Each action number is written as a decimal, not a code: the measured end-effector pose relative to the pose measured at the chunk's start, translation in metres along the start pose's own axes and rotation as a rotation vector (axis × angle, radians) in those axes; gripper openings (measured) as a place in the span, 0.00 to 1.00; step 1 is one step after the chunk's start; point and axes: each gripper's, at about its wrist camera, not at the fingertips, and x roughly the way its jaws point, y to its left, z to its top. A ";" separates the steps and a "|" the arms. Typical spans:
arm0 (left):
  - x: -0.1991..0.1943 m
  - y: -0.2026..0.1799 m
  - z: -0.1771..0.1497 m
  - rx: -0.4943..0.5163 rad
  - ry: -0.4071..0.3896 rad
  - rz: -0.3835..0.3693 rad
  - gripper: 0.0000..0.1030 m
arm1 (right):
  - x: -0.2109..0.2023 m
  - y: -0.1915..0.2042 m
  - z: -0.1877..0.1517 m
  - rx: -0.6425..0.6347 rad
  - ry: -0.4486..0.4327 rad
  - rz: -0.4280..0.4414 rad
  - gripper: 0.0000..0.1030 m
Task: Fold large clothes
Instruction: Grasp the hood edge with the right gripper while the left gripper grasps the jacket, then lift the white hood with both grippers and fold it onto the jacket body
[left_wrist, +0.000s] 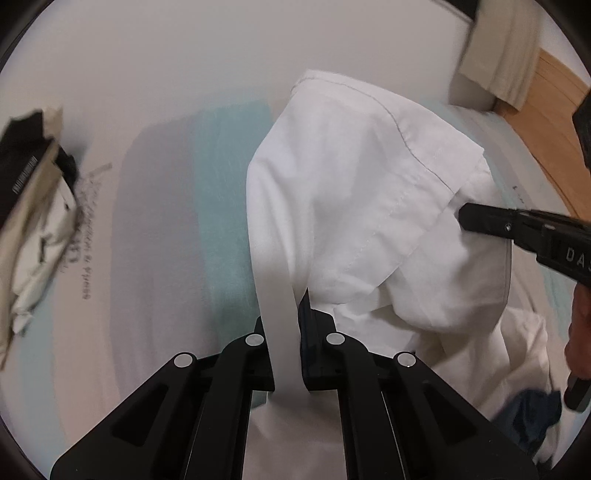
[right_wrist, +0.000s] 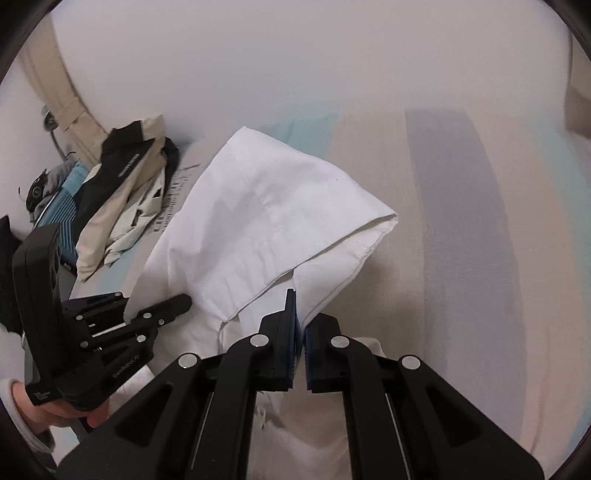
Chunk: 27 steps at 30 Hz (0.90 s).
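Observation:
A large white shirt (left_wrist: 354, 192) hangs lifted over a bed with a striped sheet. My left gripper (left_wrist: 286, 325) is shut on a band of the shirt's white cloth. The right gripper (left_wrist: 480, 218) shows in the left wrist view at the right, its tip against the shirt. In the right wrist view the white shirt (right_wrist: 266, 221) drapes ahead, and my right gripper (right_wrist: 300, 321) is shut on its edge near a hemmed corner. The left gripper (right_wrist: 181, 301) shows at the left, held in a hand, pinching the shirt's side.
A heap of beige, black and white clothes (left_wrist: 33, 206) lies on the sheet at the left, also in the right wrist view (right_wrist: 122, 192). A beige cloth (left_wrist: 502, 55) hangs at the top right beside a wooden bed edge (left_wrist: 554, 122). A dark blue garment (left_wrist: 532, 413) lies at the lower right.

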 end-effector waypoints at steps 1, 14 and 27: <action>-0.008 -0.002 -0.004 0.010 -0.013 0.002 0.03 | -0.010 0.004 -0.005 -0.006 -0.016 -0.006 0.03; -0.097 -0.042 -0.091 -0.013 -0.090 0.049 0.03 | -0.102 0.052 -0.106 -0.113 -0.072 -0.068 0.02; -0.089 -0.073 -0.208 -0.057 0.054 0.044 0.07 | -0.095 0.055 -0.233 -0.084 0.147 -0.072 0.03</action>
